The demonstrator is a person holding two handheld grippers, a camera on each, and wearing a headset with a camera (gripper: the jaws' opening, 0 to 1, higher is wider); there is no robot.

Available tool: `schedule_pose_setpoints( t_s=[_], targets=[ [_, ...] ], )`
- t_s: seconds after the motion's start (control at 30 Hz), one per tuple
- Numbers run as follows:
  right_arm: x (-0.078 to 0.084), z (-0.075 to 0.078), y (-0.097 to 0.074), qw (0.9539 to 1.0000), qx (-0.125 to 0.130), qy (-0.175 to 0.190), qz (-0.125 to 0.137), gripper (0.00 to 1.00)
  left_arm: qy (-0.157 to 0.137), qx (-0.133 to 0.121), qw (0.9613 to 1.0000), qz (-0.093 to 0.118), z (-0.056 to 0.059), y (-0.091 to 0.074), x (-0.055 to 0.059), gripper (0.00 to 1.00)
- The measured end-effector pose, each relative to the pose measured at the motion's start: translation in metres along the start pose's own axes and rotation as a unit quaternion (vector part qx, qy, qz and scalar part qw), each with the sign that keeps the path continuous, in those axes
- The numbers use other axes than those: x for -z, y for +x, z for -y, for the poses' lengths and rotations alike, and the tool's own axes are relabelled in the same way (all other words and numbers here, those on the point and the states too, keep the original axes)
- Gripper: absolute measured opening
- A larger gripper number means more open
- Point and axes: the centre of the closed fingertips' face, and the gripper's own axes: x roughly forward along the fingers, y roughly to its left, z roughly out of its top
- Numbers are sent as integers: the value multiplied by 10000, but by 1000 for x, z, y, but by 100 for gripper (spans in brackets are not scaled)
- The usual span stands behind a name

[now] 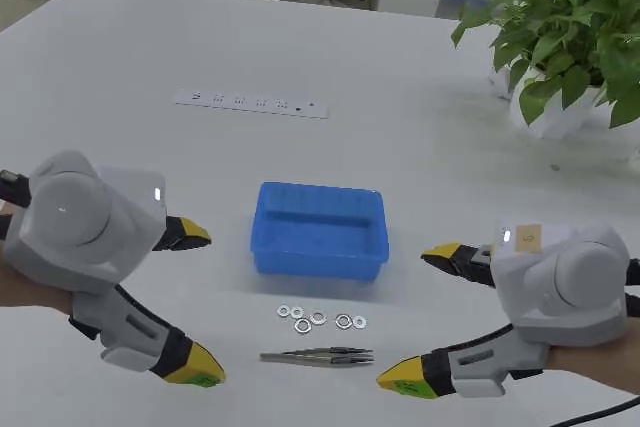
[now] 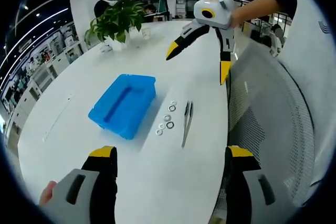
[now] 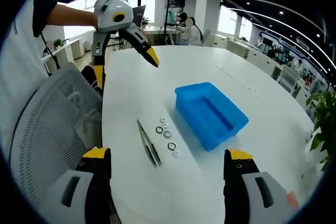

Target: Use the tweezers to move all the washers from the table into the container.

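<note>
On the table by one blue container (image 1: 318,263), six washers (image 1: 318,318), one tweezers (image 1: 318,355); left tool (image 1: 210,307), right tool (image 1: 403,317) both agape, empty.

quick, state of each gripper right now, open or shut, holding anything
left gripper: open, holding nothing
right gripper: open, holding nothing

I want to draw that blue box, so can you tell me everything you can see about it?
The blue box is a shallow, open rectangular tray with no lid. It looks like smooth plastic, with faint ribs on its inner walls. It sits flat and upright on the white table, and it looks empty inside. Only the table touches it. The little washers lie on the table just in front of its near side, not touching it.
</note>
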Motion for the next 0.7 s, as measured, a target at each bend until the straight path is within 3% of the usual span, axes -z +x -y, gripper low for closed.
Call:
schedule_pose_setpoints(
  t_s=[0.7],
  targets=[
    [1, 3, 0, 10000, 19, 30, -13, 88, -12, 27, 10000, -13, 0, 2, 1, 89]
  ],
)
